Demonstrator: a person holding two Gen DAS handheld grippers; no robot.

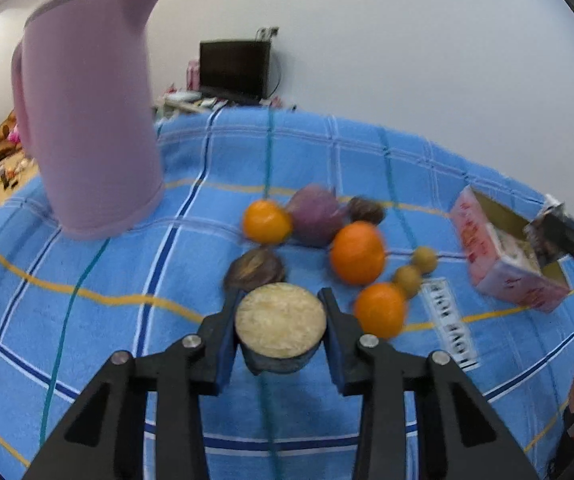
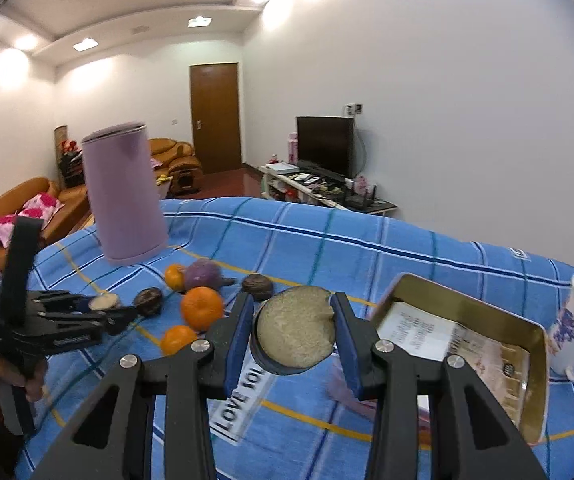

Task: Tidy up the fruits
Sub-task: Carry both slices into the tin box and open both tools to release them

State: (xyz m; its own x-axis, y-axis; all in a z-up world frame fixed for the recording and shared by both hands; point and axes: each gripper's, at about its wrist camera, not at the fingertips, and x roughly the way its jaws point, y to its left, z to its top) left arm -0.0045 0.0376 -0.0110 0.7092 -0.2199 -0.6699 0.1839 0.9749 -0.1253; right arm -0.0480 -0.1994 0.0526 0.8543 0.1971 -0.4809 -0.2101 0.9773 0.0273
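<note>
Fruits on the blue checked cloth. Three oranges [image 1: 357, 253], round and bright, lie in a loose diagonal row. A purple, pointed fruit [image 1: 314, 215] sits behind them, touching the farthest orange. Two dark brown wrinkled fruits [image 1: 255, 269] lie at either end of the cluster, and two small tan round fruits [image 1: 424, 259] rest just beside the nearest orange. Two halved fruits with dark rind show pale grainy cut faces upward: one [image 1: 280, 322] nearest the cluster, one [image 2: 296, 330] near the open box [image 2: 463, 308]
</note>
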